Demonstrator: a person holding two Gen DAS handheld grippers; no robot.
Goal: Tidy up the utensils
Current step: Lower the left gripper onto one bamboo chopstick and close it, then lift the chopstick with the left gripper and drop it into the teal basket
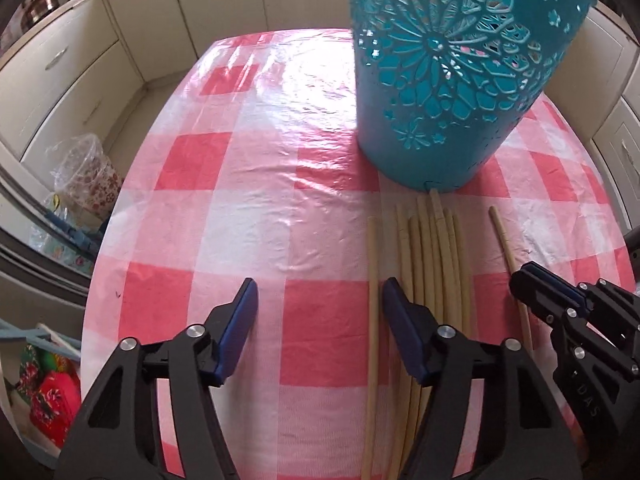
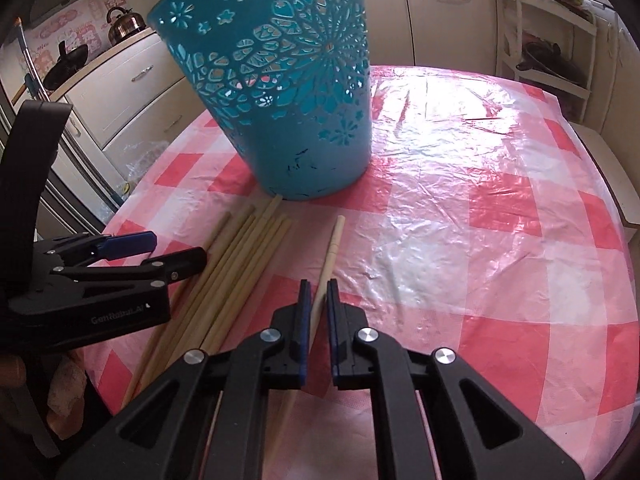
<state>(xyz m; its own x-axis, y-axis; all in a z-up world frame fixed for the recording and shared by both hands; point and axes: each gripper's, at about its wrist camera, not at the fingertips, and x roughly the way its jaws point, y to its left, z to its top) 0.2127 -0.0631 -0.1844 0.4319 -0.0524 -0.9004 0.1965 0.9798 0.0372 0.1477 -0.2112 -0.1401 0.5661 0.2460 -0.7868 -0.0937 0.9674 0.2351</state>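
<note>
A teal cut-out holder (image 1: 452, 80) (image 2: 288, 100) stands on the pink checked tablecloth (image 1: 248, 208). Several wooden chopsticks (image 1: 432, 260) (image 2: 240, 264) lie bundled in front of its base. In the left wrist view my left gripper (image 1: 320, 300) is open low over the cloth. One loose chopstick (image 1: 373, 320) lies between its jaws, close to the right finger (image 1: 396, 312), and neither pad presses on it. My right gripper (image 2: 319, 300) is shut on a single chopstick (image 2: 332, 248) that lies apart to the bundle's right. The same gripper (image 1: 524, 280) shows on that stick (image 1: 502, 236). The left gripper (image 2: 176, 248) hovers over the bundle's left side.
Cream cabinets (image 1: 80, 80) ring the table, with a kettle (image 2: 126, 24) on the counter. Plastic bags (image 1: 84, 172) and patterned bundles (image 1: 48, 392) lie on the floor past the table's left edge. A white shelf rack (image 2: 548, 52) stands beyond the far right corner.
</note>
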